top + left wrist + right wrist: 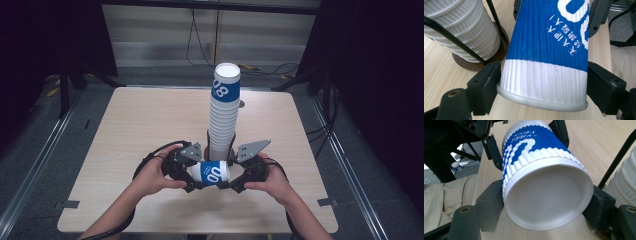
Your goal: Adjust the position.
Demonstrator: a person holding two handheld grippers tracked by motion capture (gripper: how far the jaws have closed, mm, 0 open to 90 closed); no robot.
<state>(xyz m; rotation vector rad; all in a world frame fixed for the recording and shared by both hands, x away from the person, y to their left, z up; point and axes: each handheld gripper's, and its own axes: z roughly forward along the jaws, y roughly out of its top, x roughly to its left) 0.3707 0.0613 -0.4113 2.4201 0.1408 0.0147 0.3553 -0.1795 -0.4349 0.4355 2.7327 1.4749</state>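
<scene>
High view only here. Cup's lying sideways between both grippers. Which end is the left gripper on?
Observer: Left gripper is on the open, rolled-rim end of the cup; both pads touch its white band.
Operator: Other side?
Observer: Right gripper flanks the closed bottom of the cup; can't tell if its pads press.
Operator: Stack footing?
Observer: It stands on a round dark-brown base, with black wire rods rising alongside.
</scene>
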